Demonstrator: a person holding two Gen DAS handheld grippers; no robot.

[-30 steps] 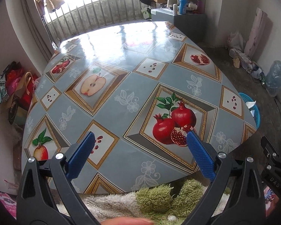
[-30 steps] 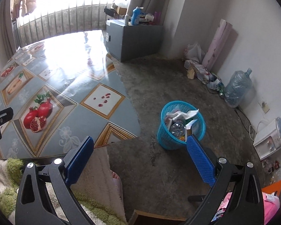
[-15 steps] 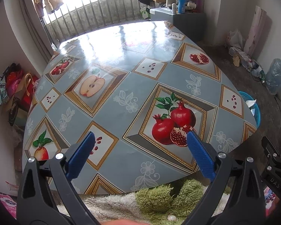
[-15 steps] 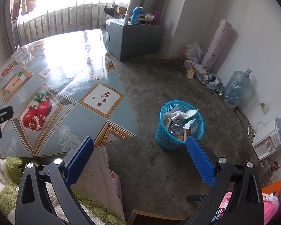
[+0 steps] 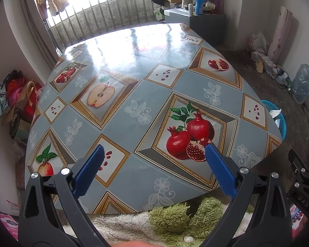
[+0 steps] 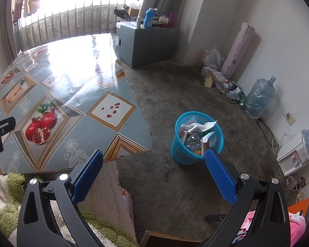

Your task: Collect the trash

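Note:
A blue plastic basket (image 6: 195,144) stands on the concrete floor to the right of the table, holding tissue, a plastic bottle and small boxes; its rim also shows in the left wrist view (image 5: 278,115). My left gripper (image 5: 153,150) is open and empty above the near edge of the fruit-patterned tablecloth (image 5: 134,103). My right gripper (image 6: 154,154) is open and empty, held above the floor beside the table's corner, near the basket. No loose trash shows on the table.
A grey cabinet (image 6: 146,41) with bottles stands at the back. Bags and a pink roll (image 6: 237,49) lean along the right wall, with a water jug (image 6: 259,96) and a white appliance (image 6: 292,156). A fluffy green and white robe (image 5: 175,220) fills the near edge.
Both views have drifted only slightly; the grippers stay open and empty and the basket has not moved.

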